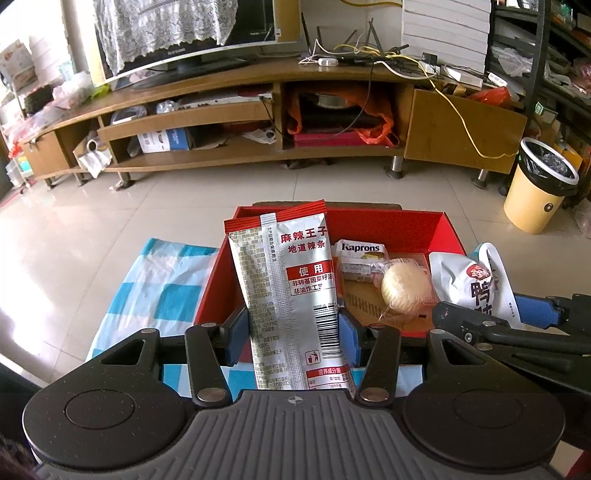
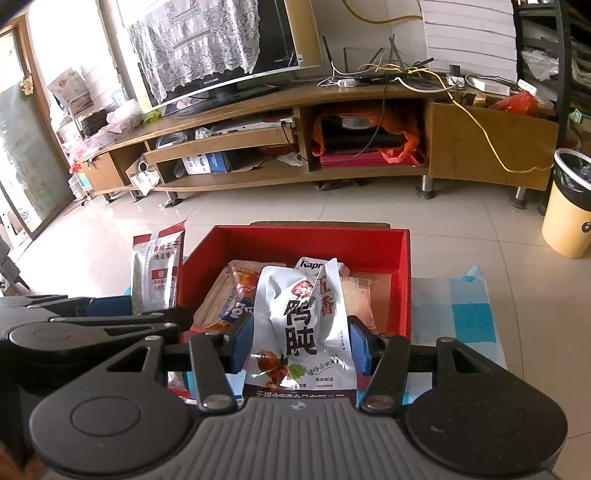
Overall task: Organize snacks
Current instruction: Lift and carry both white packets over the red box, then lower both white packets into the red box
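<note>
the red box (image 1: 424, 229) sits open-topped on a blue and white checked cloth (image 1: 162, 291), and everything else is placed from it. the left gripper (image 1: 293, 325) holds a tall silver and red packet (image 1: 291, 295) upright, its blue pads pressed against both long edges of the packet, which stands over the near left corner of the box with its red top edge reaching up past the far wall. the right gripper (image 2: 299, 343) is closed on a crumpled silver pouch (image 2: 301, 317) with large dark characters, gripped at both sides and held above the near edge of the box, roughly over its middle. inside the box lie a white pack marked "kaprons" (image 1: 360, 254) toward the far side, a round pale cake in clear wrap (image 1: 404, 286) near the right wall, and — seen from the right wrist — an orange and blue wrapped snack (image 2: 231, 299) against the left wall. the two grippers sit side by side at the near edge of the box, the left one at its left corner. beyond the far wall of the box lies pale tiled floor (image 1: 166, 206), then a long wooden tv stand (image 1: 236, 88) with a screen (image 1: 192, 33) draped in lace — and off to the right of the box stands a yellow bin (image 1: 539, 184) with a dark liner.
</note>
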